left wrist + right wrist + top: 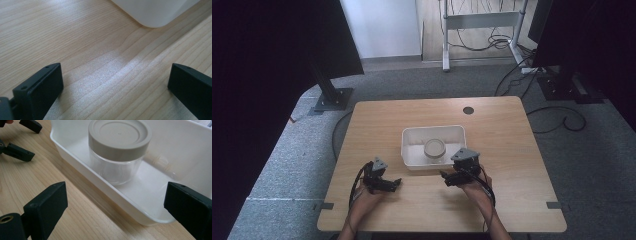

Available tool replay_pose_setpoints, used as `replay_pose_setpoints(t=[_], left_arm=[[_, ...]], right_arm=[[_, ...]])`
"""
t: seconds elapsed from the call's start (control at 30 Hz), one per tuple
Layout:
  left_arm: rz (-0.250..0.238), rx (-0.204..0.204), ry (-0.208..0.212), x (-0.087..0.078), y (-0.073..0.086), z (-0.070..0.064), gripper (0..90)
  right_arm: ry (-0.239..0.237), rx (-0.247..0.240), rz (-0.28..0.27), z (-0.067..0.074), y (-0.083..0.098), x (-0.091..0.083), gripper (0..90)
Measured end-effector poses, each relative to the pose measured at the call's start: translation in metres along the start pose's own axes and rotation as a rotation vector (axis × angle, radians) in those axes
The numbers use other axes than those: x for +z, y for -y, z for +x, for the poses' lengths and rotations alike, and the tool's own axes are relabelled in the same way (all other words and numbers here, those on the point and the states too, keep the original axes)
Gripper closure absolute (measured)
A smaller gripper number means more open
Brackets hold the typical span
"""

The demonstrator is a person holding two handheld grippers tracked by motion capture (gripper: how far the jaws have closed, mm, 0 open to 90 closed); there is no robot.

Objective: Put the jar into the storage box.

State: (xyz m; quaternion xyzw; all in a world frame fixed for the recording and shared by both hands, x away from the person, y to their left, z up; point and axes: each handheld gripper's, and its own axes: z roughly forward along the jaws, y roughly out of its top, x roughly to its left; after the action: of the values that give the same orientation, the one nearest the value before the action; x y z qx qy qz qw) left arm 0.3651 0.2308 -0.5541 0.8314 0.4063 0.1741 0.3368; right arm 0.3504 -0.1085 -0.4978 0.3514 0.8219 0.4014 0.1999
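A clear jar (434,148) with a grey screw lid (120,137) stands upright in a white tray (432,128) at the middle of the wooden table (502,145). My right gripper (445,178) is open just in front of the tray's near right corner. In the right gripper view its jaws (116,195) span the tray's rim (75,155), with the jar (117,167) a little beyond them. My left gripper (396,183) rests open low over bare wood, in front of the tray's near left corner (155,15). Nothing lies between its jaws (115,82).
A round cable hole (468,110) sits near the table's far edge. Bare wood lies on both sides of the tray. Black stands (332,95) and a white desk frame (482,20) stand on the grey carpet beyond, with cables (562,120) trailing at the right.
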Motion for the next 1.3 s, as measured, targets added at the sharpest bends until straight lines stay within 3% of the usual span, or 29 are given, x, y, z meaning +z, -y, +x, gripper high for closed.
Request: replay_pose_setpoints(t=[0.5, 1.3], left_arm=[[-0.001, -0.002, -0.001, 0.0, 0.0, 0.0, 0.0], [-0.001, -0.002, -0.001, 0.0, 0.0, 0.0, 0.0]], right_arm=[[0.001, 0.009, 0.009, -0.005, 0.016, -0.017, 3.8], [0.05, 0.05, 0.002, -0.018, 0.046, -0.051, 3.3]])
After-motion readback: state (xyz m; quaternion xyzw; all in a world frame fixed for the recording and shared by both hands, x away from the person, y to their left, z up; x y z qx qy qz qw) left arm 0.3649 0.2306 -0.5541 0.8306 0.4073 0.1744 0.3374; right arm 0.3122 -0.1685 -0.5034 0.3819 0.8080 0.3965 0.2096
